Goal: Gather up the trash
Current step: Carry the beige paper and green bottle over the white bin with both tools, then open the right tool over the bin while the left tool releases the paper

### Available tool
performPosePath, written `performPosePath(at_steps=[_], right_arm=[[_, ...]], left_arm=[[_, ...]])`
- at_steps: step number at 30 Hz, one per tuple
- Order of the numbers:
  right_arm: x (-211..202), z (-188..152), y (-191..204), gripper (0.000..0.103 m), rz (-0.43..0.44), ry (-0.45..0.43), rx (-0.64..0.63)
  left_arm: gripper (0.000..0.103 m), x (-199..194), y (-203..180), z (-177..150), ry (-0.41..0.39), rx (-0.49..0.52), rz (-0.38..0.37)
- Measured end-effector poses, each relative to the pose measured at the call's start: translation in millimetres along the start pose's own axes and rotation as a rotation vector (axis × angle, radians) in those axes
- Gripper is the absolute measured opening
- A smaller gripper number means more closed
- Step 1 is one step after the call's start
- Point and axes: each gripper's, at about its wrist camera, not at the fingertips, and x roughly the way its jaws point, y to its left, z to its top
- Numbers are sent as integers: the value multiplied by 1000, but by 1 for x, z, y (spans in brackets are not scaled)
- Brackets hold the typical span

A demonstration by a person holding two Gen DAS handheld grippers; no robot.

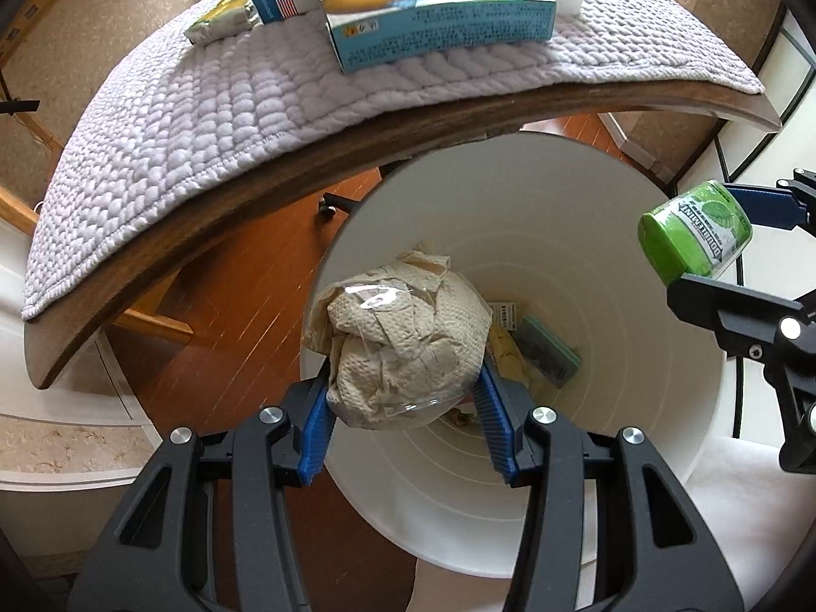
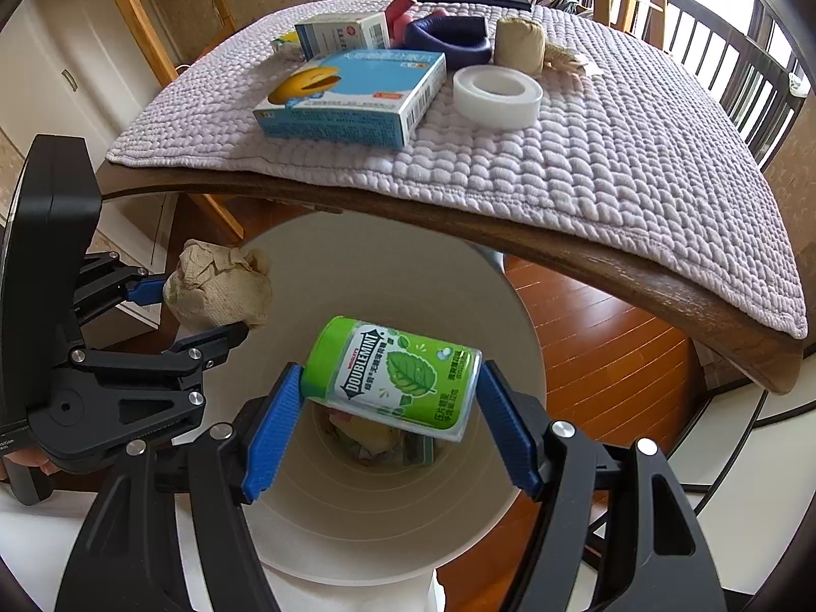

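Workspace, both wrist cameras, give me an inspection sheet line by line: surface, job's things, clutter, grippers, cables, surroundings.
Surface: wooden table covered by a quilted lilac mat.
Job's things: white bin on the floor below the table edge, some trash already inside; crumpled paper wad with clear plastic over it; green Doublemint bottle.
Clutter: blue box, white tape roll, smaller white box, beige roll, dark blue ring on the mat.
Grippers: left gripper shut on the paper wad above the bin; right gripper holding the bottle, tilted, over the bin.
Cables: nothing seen.
Surroundings: reddish wood floor, dark railing.
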Motion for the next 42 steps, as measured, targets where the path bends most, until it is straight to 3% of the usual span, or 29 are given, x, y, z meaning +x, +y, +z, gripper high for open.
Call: performPosePath(at_steps=[14,39,40,42], right_arm=[[23,1,-2,69,15,30,13],[53,-8,7,68,25,43,18],[53,-7,8,68,25,42,19],[54,-8,11,69,19,37,20]], left_arm=[[51,23,-23,-4,30,8,1],[51,66,-25,-19,56,15,5],[53,68,-25,-19,57,18,3],[69,71,-27,-20,60,33,-1]])
